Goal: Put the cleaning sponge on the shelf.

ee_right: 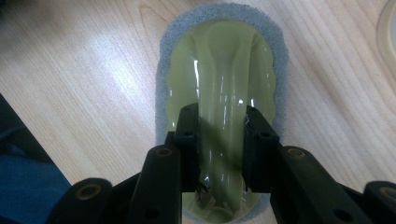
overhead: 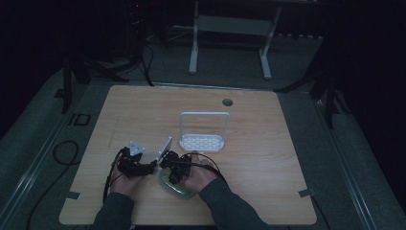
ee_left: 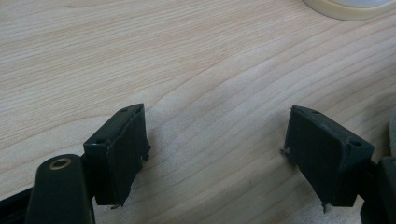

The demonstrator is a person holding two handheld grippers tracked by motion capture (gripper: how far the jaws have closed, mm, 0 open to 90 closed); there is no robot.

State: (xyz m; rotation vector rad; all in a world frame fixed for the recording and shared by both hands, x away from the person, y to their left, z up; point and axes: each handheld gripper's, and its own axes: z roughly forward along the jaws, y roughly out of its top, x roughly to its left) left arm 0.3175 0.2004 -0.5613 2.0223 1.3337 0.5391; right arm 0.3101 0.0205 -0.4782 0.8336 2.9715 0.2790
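On the left of the light wooden table (overhead: 143, 110), our left gripper (overhead: 152, 165) rests low with its jaws wide apart and nothing between them; its own view has bare wood grain under the black pads (ee_left: 122, 154) and, at the far right corner, the curved edge of a cream-coloured round rim (ee_left: 345, 9) that we cannot identify.

Just to its right, our right gripper (overhead: 168, 176) is clamped on the pale yellow-green translucent grip with a grey foam pad beneath it, a scrubber or sponge holder by the look of it (ee_right: 219, 74). It lies at the near centre of the table, directly under the right hand (overhead: 198, 175). Its long axis runs straight away from the gripper, in line with the jaws, which pinch the raised central ridge from both sides. We judge the right hand alone carries the next move, most likely a lift.

Farther off and slightly right stands the white wire-framed rack with a perforated tray (overhead: 203, 141), a plausible destination.

The high view gives us the layout and the rack; the right gripper view gives the grip itself and the pad's oval outline.
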